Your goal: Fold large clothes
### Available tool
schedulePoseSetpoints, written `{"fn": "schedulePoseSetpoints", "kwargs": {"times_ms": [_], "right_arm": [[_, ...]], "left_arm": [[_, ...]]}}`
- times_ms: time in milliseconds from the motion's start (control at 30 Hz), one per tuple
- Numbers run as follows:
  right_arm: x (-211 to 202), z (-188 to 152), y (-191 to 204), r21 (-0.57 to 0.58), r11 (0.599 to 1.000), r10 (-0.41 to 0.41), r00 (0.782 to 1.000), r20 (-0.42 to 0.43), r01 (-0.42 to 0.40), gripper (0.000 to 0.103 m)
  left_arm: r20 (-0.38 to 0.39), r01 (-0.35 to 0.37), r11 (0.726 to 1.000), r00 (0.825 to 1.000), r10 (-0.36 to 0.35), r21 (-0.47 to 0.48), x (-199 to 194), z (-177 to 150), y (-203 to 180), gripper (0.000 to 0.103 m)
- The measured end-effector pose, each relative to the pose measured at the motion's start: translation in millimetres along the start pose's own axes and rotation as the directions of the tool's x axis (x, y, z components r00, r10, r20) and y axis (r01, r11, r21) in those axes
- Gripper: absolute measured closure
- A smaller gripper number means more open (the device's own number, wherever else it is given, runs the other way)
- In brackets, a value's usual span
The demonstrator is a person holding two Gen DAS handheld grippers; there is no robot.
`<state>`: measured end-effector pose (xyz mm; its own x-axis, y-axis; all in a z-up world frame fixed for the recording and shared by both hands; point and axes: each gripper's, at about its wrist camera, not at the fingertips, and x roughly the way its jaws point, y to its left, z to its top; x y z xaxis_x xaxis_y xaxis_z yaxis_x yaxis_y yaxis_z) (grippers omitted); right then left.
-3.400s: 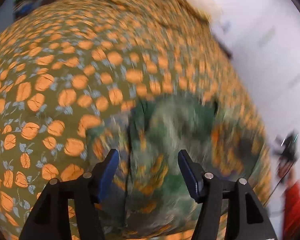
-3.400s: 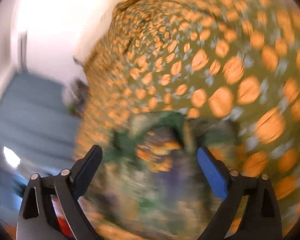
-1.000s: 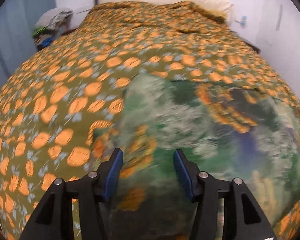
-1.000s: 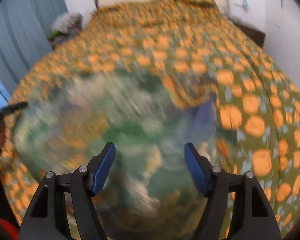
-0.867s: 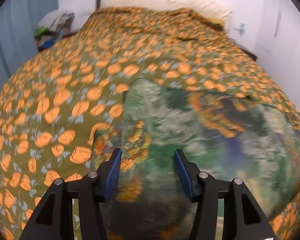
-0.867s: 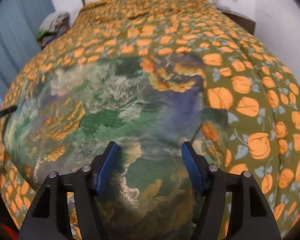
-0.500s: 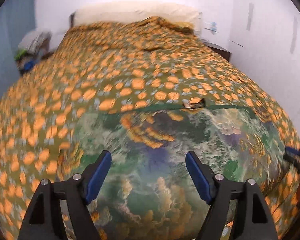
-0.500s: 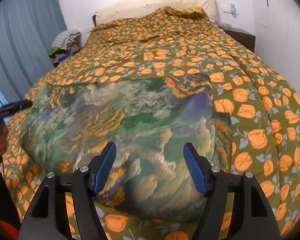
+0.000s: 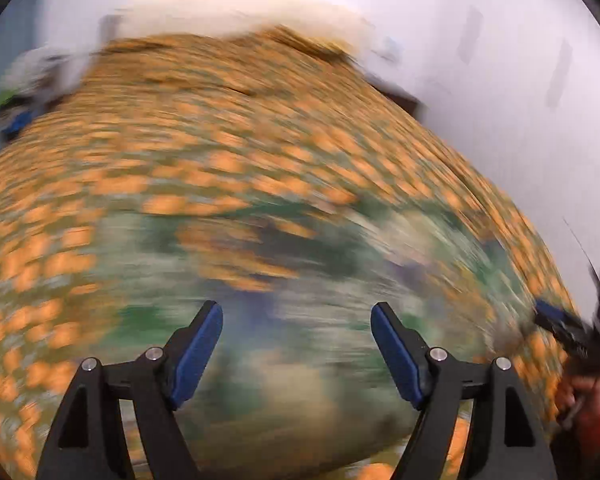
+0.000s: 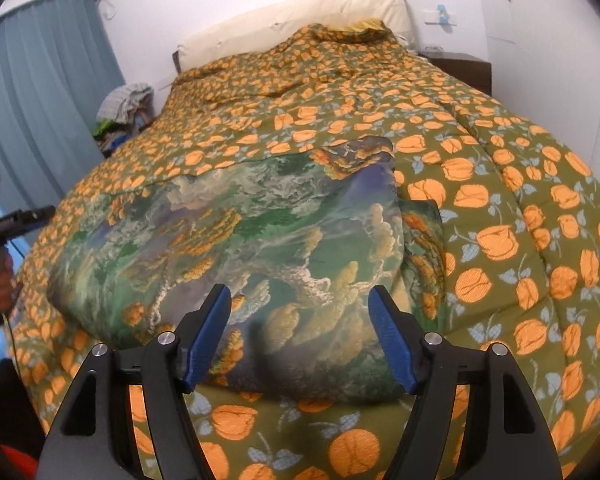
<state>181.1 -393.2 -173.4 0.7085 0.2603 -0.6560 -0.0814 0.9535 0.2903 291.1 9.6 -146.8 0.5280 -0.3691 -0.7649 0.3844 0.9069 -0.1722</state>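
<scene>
A large garment point(image 10: 236, 236) with a green, blue and yellow cloud print lies spread flat on the bed near its foot. In the blurred left wrist view the garment point(image 9: 300, 280) fills the lower middle. My right gripper point(image 10: 300, 312) is open and empty, held above the garment's near edge. My left gripper point(image 9: 296, 320) is open and empty above the garment. The left gripper also shows at the left edge of the right wrist view point(image 10: 16, 220), and the right gripper at the right edge of the left wrist view point(image 9: 572, 328).
The bed carries a green quilt with orange flowers point(image 10: 500, 184) and a cream pillow point(image 10: 300, 12) at the head. A pile of clothes point(image 10: 124, 108) sits left of the bed by a blue curtain point(image 10: 40, 100). A dark nightstand point(image 10: 460, 64) stands at the right wall.
Both grippers have pulled back and up from the garment, which now lies spread out. Both jaws have opened wider. The left gripper is moving fast and its view is blurred.
</scene>
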Motion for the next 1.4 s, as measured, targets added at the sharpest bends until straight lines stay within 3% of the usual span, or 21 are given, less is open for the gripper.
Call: {"fn": "schedulePoseSetpoints", "kwargs": {"times_ms": [67, 133, 200, 333, 433, 567, 933, 1100, 1233, 1400], "right_arm": [[-1.1, -3.9, 1.7, 0.025, 1.000, 0.014, 1.000, 0.001, -0.014, 0.030], [-3.9, -10.2, 4.2, 0.038, 0.999, 0.018, 1.000, 0.001, -0.018, 0.030], [-8.0, -16.9, 5.5, 0.042, 0.999, 0.018, 1.000, 0.001, -0.018, 0.030], [-19.5, -31.0, 2.5, 0.057, 0.998, 0.012, 1.000, 0.009, -0.013, 0.028], [-23.3, -39.2, -1.3, 0.070, 0.997, 0.011, 1.000, 0.023, -0.013, 0.026], [-21.0, -40.6, -1.3, 0.073, 0.997, 0.015, 1.000, 0.019, -0.016, 0.026], [-27.0, -40.1, 5.2, 0.059, 0.998, 0.022, 0.999, 0.043, -0.024, 0.026], [-38.8, -39.0, 10.9, 0.051, 0.999, 0.015, 0.997, 0.070, -0.019, 0.025], [-46.2, -46.3, 13.4, 0.066, 0.998, 0.005, 0.998, 0.067, -0.009, 0.024], [-55.1, -54.3, 18.0, 0.064, 0.998, -0.022, 0.998, 0.063, 0.018, 0.020]], "left_arm": [[-0.098, 0.027, 0.998, 0.995, -0.022, 0.050, 44.7, 2.7, -23.1, 0.025], [-0.174, -0.036, 0.995, 0.983, 0.051, 0.088, 91.2, 6.7, -35.5, 0.025], [-0.172, -0.086, 0.992, 0.980, 0.100, 0.089, 116.0, 14.8, -35.5, 0.023], [-0.146, -0.131, 0.991, 0.981, 0.125, -0.032, 138.6, 48.5, -21.0, 0.023], [-0.150, -0.151, 0.987, 0.979, 0.141, -0.053, 148.3, 65.9, -16.8, 0.023], [-0.152, -0.140, 0.990, 0.979, 0.134, -0.028, 143.0, 58.9, -16.5, 0.023], [-0.078, -0.119, 0.970, 0.987, 0.138, 0.210, 80.2, -30.4, -68.9, 0.024], [-0.065, -0.118, 0.970, 0.989, 0.134, 0.215, 57.6, -68.2, -81.3, 0.024], [-0.062, -0.146, 0.948, 0.984, 0.170, 0.281, 45.2, -101.9, -103.9, 0.024], [-0.097, -0.153, 0.960, 0.979, 0.180, 0.234, 18.8, -126.1, -118.3, 0.024]]}}
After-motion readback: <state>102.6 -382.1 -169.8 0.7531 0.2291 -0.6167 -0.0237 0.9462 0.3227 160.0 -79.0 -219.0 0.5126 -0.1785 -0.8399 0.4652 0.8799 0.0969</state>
